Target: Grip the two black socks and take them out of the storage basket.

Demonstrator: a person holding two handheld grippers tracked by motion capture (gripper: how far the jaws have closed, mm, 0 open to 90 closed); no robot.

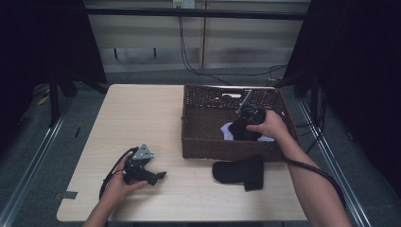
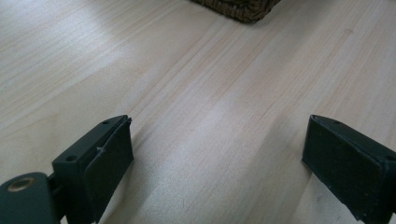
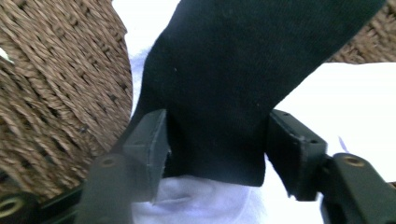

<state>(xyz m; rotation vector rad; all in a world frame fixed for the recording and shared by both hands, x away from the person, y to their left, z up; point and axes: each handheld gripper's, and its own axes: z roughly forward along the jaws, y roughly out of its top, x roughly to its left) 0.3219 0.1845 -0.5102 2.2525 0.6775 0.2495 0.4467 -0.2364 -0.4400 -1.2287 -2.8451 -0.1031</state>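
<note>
A black sock [image 3: 219, 84] lies on white cloth [image 3: 201, 200] inside a brown wicker basket [image 1: 222, 150]. My right gripper [image 3: 217, 140] is down in the basket with its jaws pressed against both sides of that sock; in the high view my right gripper [image 1: 246, 117] sits under the person's hand, over the black sock [image 1: 240, 128]. A second black sock [image 1: 241, 171] lies flat on the table just in front of the basket. My left gripper [image 1: 160, 176] rests low at the table's front left, and in its own view the left gripper [image 2: 217, 140] stands open over bare wood.
The light wooden table [image 1: 142, 118] has free room to the left of the basket. A corner of the basket [image 2: 238, 9] is ahead of the left gripper. Cables hang by the back wall, and dark curtains flank the table.
</note>
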